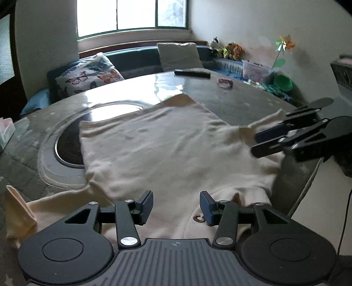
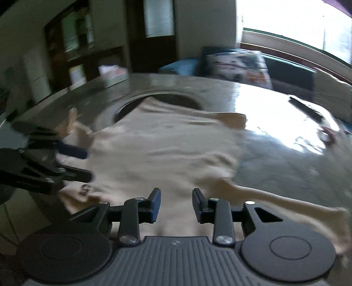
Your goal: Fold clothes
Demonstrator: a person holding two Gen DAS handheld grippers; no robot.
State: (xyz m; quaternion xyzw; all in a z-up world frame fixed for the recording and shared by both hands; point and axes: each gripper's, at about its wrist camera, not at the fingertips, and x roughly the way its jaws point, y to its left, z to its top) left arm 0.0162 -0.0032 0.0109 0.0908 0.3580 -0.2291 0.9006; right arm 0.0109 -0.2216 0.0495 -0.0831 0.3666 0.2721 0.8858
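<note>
Spreading cream garment (image 1: 167, 149) across round glossy table (image 1: 231, 96) beside window seat (image 1: 136, 59).

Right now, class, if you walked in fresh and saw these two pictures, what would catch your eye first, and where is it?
A cream garment lies spread flat across the round table, partly covering the dark circular inset at its middle. The left gripper is open over the garment's near edge, and the right gripper is open at the neighbouring side. Behind, a bright window glares above a butterfly-print cushion.
</note>
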